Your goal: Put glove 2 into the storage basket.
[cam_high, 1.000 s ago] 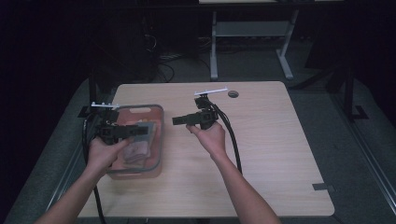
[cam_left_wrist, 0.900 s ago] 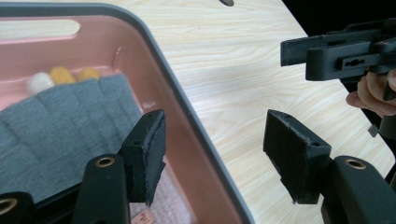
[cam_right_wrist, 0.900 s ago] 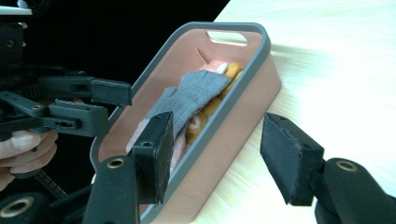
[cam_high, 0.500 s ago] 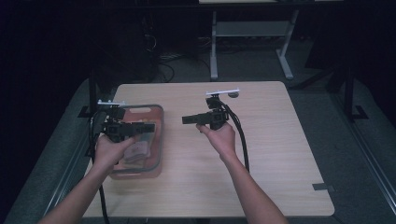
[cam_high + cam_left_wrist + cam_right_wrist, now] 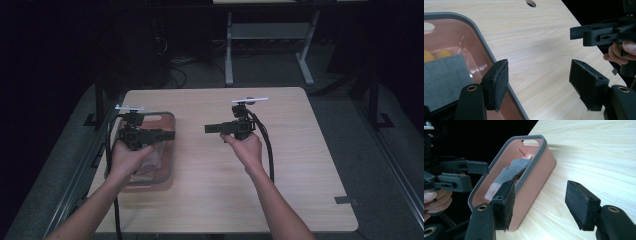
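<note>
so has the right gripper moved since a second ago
Yes. In the high view the right gripper has shifted right, away from the pink bin.

The bin's (image 5: pixel 477 37) near end was cut off at the left gripper view's edge. The grey cloth (image 5: pixel 510 171) hid most of the bin's contents.

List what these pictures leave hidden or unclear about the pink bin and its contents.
- High view: the pink plastic bin with a grey rim is partly covered by the left hand and left claw; its contents are dark and too small to tell.
- Left claw view: the grey knitted cloth and the yellow lumps are cut off by the picture's edge.
- Right claw view: the right claw's near pad hides the cloth's lower end.
</note>
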Available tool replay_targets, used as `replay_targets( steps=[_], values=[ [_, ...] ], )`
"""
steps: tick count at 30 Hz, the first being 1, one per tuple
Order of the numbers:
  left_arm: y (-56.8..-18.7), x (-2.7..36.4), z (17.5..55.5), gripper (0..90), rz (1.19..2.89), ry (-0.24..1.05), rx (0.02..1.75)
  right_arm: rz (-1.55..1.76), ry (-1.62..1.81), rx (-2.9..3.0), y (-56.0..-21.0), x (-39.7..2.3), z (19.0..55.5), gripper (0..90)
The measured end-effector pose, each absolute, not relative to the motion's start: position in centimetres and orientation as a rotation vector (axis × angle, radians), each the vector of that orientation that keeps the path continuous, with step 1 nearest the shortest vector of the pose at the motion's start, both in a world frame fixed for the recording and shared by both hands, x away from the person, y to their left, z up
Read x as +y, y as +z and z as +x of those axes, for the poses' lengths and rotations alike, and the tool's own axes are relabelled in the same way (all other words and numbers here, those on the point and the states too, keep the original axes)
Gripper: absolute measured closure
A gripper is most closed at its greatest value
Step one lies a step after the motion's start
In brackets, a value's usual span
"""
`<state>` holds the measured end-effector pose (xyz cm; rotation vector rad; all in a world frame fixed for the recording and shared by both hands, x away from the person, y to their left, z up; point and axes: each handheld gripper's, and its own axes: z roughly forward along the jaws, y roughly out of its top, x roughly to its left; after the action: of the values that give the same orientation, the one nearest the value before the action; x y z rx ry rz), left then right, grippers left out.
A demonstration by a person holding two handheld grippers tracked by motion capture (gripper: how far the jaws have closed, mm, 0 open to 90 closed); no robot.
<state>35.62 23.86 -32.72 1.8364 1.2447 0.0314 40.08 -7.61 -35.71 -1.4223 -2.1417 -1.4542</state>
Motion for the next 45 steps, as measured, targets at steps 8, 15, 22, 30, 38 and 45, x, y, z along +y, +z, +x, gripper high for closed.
replay_targets(
  steps=[8,15,22,30,38,45],
  values=[
    [-32.9,22.8,35.6,30.5,1.847,0.013,1.229,-1.463,-1.462,-2.129,-35.8,-9.2,39.8,39.2],
    [-33.0,21.6,35.7,30.0,1.852,-0.005,1.206,-1.505,-1.468,-2.106,-36.0,-10.8,39.6,37.9],
    [-33.1,20.3,35.8,30.0,1.862,-0.022,1.185,-1.537,-1.467,-2.103,-36.4,-12.4,39.3,37.5],
    [-33.5,18.7,35.5,29.4,1.898,-0.051,1.151,-1.585,-1.462,-2.094,-36.7,-14.2,39.0,37.4],
    [-33.6,17.7,35.3,28.9,1.902,-0.069,1.124,-1.624,-1.464,-2.097,-37.0,-15.8,38.7,36.2],
    [-33.6,16.6,34.9,28.2,1.915,-0.081,1.09,-1.659,-1.452,-2.088,-37.1,-16.9,38.5,35.5]
  ],
)
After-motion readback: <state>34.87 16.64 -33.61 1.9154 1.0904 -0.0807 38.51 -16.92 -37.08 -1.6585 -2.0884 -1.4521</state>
